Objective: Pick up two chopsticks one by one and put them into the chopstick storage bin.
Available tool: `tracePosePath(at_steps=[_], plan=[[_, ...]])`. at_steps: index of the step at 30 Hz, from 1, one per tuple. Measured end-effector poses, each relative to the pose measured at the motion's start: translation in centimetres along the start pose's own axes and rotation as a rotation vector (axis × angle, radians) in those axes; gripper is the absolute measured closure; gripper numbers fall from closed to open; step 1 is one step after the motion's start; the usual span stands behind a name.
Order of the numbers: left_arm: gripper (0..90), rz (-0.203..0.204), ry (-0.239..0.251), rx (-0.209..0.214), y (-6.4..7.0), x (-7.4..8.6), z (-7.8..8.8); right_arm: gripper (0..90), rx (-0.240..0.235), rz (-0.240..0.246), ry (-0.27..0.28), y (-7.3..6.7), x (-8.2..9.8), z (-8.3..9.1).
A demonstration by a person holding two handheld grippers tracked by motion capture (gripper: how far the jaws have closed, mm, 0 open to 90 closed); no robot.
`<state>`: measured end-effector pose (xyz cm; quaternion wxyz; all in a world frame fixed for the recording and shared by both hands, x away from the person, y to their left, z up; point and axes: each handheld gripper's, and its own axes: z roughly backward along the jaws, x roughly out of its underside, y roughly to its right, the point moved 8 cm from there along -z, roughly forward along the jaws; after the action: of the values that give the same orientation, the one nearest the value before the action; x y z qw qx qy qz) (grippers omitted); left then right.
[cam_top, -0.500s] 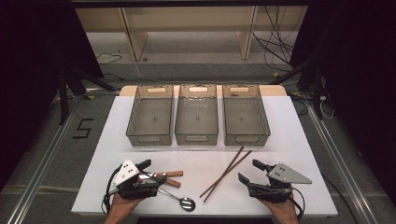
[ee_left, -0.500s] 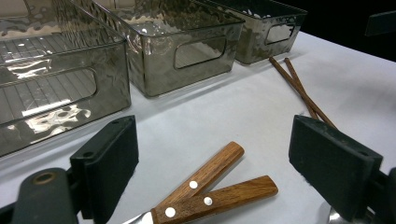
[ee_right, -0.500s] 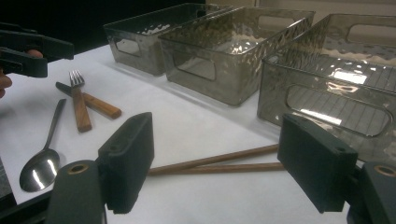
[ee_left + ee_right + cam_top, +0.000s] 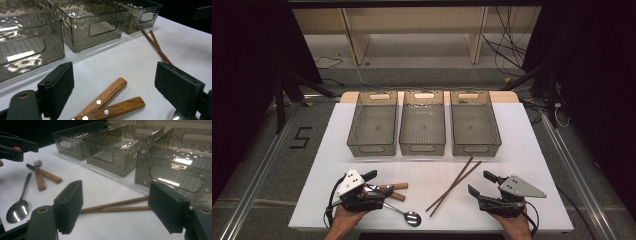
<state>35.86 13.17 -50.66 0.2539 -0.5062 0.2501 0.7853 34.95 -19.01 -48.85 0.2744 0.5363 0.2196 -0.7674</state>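
A dark room with a pale wooden shelf frame at the back surrounds a white table (image 4: 522, 150) on a grey floor. Across the far half of the table stand three smoky clear bins (image 4: 422, 122) in a row, side by side, handles cut in their short ends.

At the near edge the person's left hand (image 4: 343, 220) comes in low and holds the left gripper (image 4: 377, 187) level over the table, pointing towards the right and a little away. Its jaws stand wide apart with nothing between the pads. In the left gripper view, two wooden handles (image 4: 110, 103) of a fork and a second piece of cutlery cross on the table just below and between the jaws, untouched. A spoon (image 4: 404, 214) lies just beside this gripper, on its near right side.

The right hand (image 4: 517, 227) holds the right gripper (image 4: 481, 184) level as well, pointing left and slightly away. Its jaws are spread wide and grip nothing. A pair of brown chopsticks (image 4: 453, 185) lies slanted between the two grippers, their far ends near the right-hand bin; in the right gripper view they lie on the table just ahead of the open jaws (image 4: 117, 207), not touched.
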Motion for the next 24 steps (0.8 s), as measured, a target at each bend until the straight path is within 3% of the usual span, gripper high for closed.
tracePosePath(at_steps=[8,11,15,24], plan=[[15.9,0.004,-0.036,0.043,1.5,-1.3,-1.3,29.0,0.005,-0.003,0.002,0.1,0.0,0.0],[16.0,-0.006,-0.082,0.06,2.4,-1.7,-2.4,29.2,0.01,-0.012,0.007,0.3,0.0,0.1],[16.1,-0.048,-0.145,0.098,4.1,-2.1,-4.2,29.3,0.012,-0.012,0.009,0.3,-0.1,0.1],[16.5,-0.083,-0.264,0.165,7.3,-2.3,-7.6,29.5,0.012,-0.016,0.004,0.3,0.0,0.0]])
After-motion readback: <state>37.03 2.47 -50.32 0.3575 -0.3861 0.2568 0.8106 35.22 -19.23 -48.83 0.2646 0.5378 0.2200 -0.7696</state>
